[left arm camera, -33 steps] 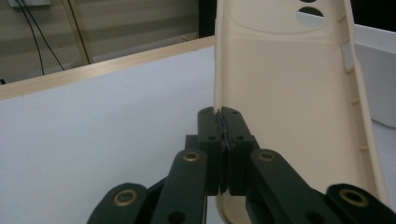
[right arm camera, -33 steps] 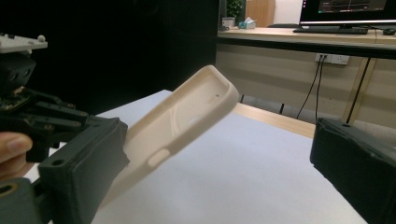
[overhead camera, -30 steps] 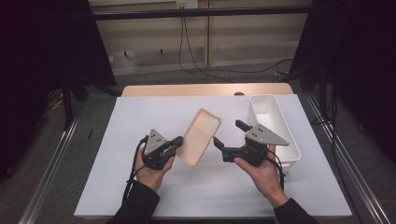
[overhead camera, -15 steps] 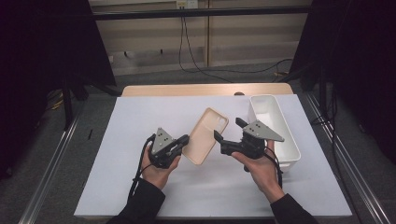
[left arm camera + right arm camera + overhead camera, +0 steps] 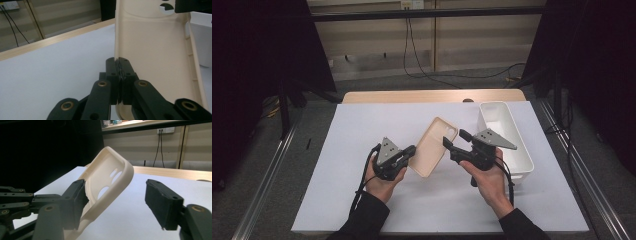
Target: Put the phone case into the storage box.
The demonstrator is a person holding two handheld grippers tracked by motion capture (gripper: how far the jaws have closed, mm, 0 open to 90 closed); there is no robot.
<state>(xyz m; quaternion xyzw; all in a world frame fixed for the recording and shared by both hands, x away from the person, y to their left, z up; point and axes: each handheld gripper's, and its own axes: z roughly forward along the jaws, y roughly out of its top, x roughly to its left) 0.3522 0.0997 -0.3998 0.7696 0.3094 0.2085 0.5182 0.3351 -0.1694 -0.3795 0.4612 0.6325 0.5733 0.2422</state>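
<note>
Beige soft-plastic phone case (image 5: 433,146), with its rounded camera cut-out at the far end, hangs above the white table sheet (image 5: 337,175), pinched by its near long edge in the left gripper (image 5: 410,151), whose black jaws are clamped tight on that thin wall, as the left gripper view makes plain. The right gripper (image 5: 453,142) comes in from the opposite side; its jaws have just been closing, yet they stand parted with the case's far corner between them. In the right gripper view one pad sits against or just beside the case's inner face, while the other is well apart from the outer rim, so nothing is pinched on that side yet. The step in hand looks like a hand-over or a two-point hold. To do it well, the right jaws should straddle the rim squarely near the cut-out corner, with one pad inside the shell and one outside, before they close. The left grip should hold steady until both pads press, since the shell is flexible and may twist or spring away. A white rectangular plastic bin (image 5: 507,131) stands just beyond the right gripper.
</note>
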